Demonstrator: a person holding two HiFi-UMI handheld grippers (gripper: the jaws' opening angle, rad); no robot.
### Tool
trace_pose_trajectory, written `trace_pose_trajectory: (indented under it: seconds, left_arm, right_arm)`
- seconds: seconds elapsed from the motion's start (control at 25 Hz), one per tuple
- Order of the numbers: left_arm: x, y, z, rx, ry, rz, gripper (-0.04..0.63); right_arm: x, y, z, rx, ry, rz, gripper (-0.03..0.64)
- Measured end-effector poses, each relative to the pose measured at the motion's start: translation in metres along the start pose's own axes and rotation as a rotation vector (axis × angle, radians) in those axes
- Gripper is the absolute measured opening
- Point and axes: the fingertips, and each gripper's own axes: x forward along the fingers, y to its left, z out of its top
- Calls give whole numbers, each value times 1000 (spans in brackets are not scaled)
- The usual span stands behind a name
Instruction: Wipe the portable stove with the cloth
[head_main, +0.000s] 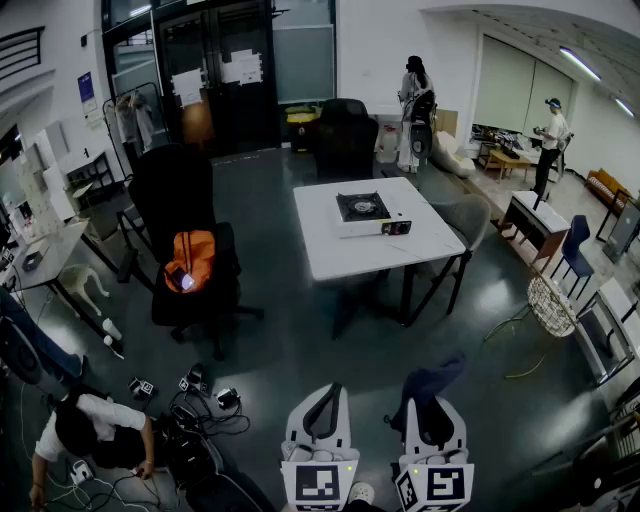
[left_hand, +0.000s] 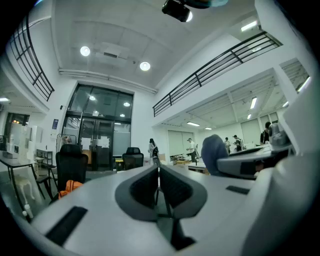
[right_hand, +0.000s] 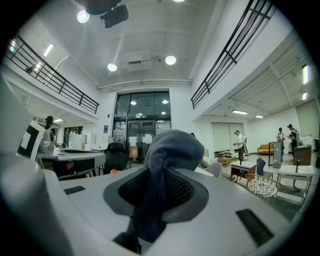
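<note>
The portable stove (head_main: 365, 213) sits on a white table (head_main: 330, 250) far ahead in the head view, black top, white body. Both grippers are held low at the bottom of that view, well short of the table. My right gripper (head_main: 430, 412) is shut on a dark blue-grey cloth (right_hand: 167, 150), which bunches above the jaws and hangs down between them; the same cloth (head_main: 432, 383) shows in the head view and, in the left gripper view, the cloth (left_hand: 216, 152) shows to the right. My left gripper (head_main: 322, 405) is shut with nothing in it, its pads (left_hand: 172, 187) pressed together.
A black office chair (head_main: 185, 250) with an orange item (head_main: 190, 260) on it stands left of the table. A grey chair (head_main: 462, 222) is at the table's right. A person (head_main: 85, 432) crouches among cables at lower left. Other people stand at the back. A wire basket (head_main: 552, 303) stands at the right.
</note>
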Motion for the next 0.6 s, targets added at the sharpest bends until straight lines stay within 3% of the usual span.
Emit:
trace_pose_trajectory:
  seconds: [0.6]
  left_arm:
    - [14,-5,-2,8,-2,7,21]
  right_arm:
    - [8,-14,-4,17,0,1,100]
